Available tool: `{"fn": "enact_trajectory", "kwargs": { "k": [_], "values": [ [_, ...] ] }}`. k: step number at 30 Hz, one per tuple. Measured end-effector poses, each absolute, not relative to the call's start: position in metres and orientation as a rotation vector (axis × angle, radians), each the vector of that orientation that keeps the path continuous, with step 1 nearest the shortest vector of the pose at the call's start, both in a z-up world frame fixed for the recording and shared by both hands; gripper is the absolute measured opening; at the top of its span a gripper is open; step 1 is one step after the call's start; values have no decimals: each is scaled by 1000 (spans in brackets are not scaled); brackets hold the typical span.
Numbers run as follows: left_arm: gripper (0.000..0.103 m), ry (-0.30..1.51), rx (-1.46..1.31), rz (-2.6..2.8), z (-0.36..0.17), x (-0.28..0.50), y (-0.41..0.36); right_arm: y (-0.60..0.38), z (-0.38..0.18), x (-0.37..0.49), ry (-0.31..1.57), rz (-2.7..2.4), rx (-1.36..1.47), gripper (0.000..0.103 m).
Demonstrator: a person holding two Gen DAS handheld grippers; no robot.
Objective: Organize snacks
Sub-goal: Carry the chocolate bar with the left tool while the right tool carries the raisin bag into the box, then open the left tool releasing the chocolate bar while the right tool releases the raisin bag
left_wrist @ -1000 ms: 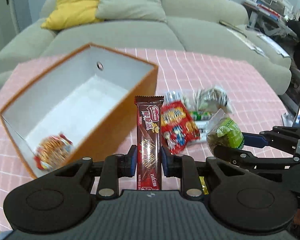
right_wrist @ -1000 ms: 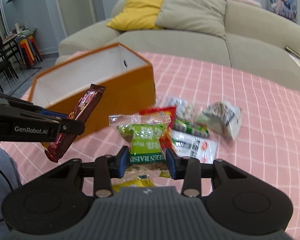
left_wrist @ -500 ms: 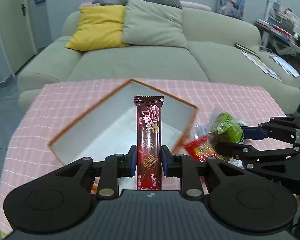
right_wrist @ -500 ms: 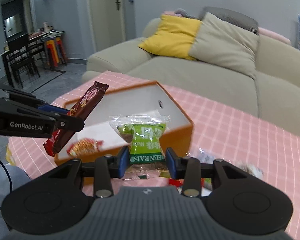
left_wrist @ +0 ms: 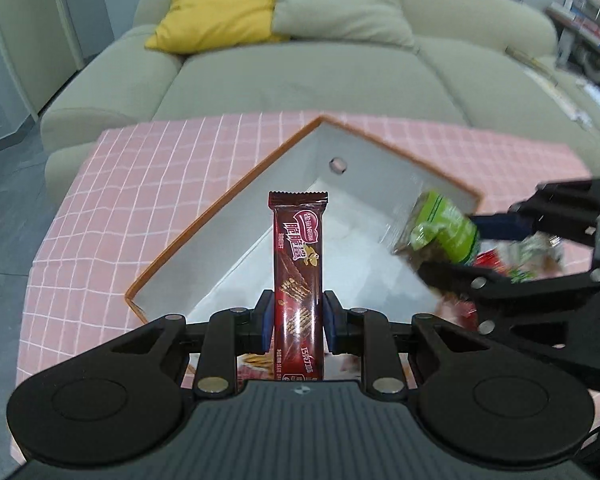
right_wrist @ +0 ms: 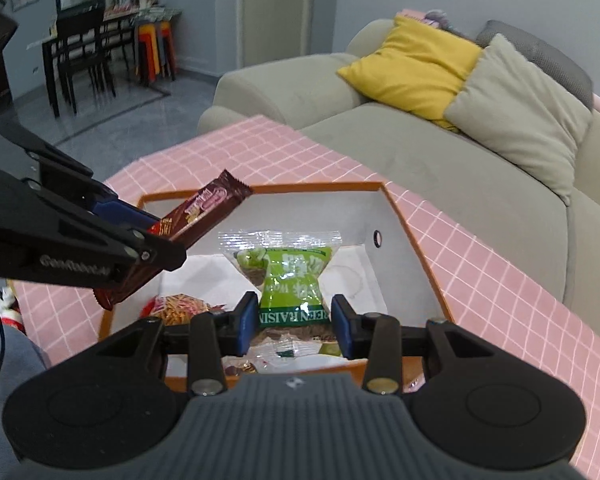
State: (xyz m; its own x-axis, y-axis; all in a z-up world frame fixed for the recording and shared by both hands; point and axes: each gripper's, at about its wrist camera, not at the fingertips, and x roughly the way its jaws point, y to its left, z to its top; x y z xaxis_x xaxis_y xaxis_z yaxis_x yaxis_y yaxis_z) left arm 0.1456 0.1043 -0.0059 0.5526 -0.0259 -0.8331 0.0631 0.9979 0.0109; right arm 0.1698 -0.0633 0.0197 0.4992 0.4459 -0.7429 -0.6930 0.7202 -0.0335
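Left gripper (left_wrist: pixel 296 322): clamped on a dark red wafer bar (left_wrist: pixel 298 276), which stands upright at frame centre in the left wrist view, over the open orange box (left_wrist: pixel 204 236). In the right wrist view the same bar (right_wrist: pixel 204 208) slants up from the left gripper (right_wrist: pixel 156 240) at mid left, its top end over the box's far left corner.

Right gripper (right_wrist: pixel 294 322): closed on a green raisin packet (right_wrist: pixel 288 276), pinched low on the pack, held above the box (right_wrist: pixel 416 256) interior at frame centre. From the left wrist view the packet (left_wrist: pixel 440 232) sits at mid right, blurred, over the box's right wall.

Box: white inside, a round hole in one wall, standing on the pink checked desk (right_wrist: pixel 500 280). One red-and-orange snack pack (right_wrist: pixel 178 308) lies on its floor, lower left of the right wrist view. More snacks (left_wrist: pixel 524 260) on the desk at right, blurred.

Sofa (left_wrist: pixel 300 76) with yellow cushion (left_wrist: pixel 216 4) behind.
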Motion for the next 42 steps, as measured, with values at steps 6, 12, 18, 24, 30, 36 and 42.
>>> {"fn": "enact_trajectory", "kwargs": {
  "k": [6,12,18,24,30,36,42],
  "values": [
    [27,1077,137,-39,-37,169,111,-36,-6,195,864,709,-387,37],
    [27,1155,167,-35,-63,183,120,-14,-34,211,944,734,-432,37],
    [27,1222,170,-41,-85,192,130,4,-57,219,1009,755,-464,37],
    [26,1263,175,-42,-101,197,135,14,-71,222,1059,772,-486,38],
    [27,1272,177,-48,-104,198,137,19,-83,223,1108,768,-491,38],
    [30,1278,199,-54,-105,199,135,13,-82,222,1127,751,-457,39],
    [48,1250,202,-52,-95,193,130,10,-66,219,1092,736,-450,55]
  ]
}}
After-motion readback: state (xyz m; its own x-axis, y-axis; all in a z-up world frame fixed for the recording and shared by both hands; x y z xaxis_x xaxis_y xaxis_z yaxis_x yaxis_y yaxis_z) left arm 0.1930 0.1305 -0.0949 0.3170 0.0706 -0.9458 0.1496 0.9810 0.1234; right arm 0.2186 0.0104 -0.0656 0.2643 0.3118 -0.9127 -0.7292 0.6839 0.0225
